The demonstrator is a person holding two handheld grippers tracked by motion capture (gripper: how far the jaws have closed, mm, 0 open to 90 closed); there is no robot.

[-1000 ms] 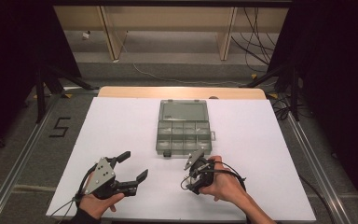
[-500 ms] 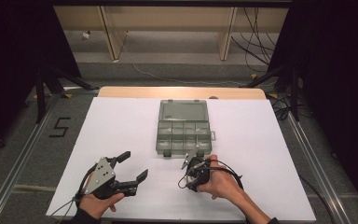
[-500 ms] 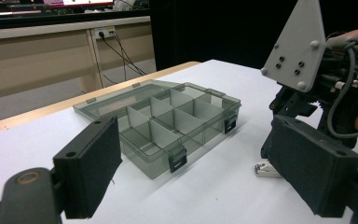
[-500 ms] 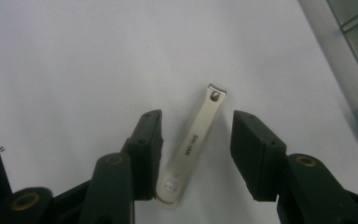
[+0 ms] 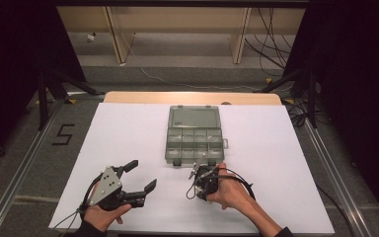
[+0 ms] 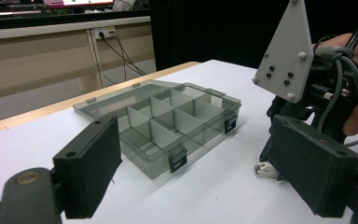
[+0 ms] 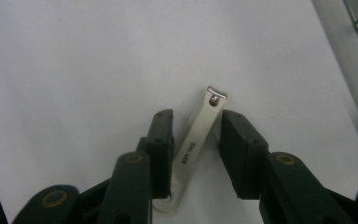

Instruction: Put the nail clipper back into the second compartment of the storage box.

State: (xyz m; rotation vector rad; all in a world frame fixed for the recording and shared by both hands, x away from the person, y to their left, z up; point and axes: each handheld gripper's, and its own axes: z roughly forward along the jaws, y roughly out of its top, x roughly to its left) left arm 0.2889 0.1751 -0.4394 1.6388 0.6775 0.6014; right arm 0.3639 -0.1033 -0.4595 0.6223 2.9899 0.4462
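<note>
We see the clipper (image 7: 193, 144) flat on the worktop (image 5: 128, 133), long axis slanting far-right between the right gripper (image 7: 196, 154) jaws, which have been closing, right pad not yet touching; left gripper (image 6: 205, 172) jaws spread.

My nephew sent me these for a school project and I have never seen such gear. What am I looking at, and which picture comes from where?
There is no machine here: a person sits at a white table and holds a hand tool with two black jaws in each hand. The wide picture is taken from above the table. In it the left gripper is at the left and the right gripper at the right. Each of the other two pictures comes from a camera riding on one gripper, looking along its jaws.

On the table lies an open clear plastic organizer box with empty compartments. The right gripper view shows a metal nail clipper lying on the table between the right jaws, which have just been closing around it; a gap on one side suggests no firm grip yet. The left gripper holds nothing, its jaws wide apart.
</note>
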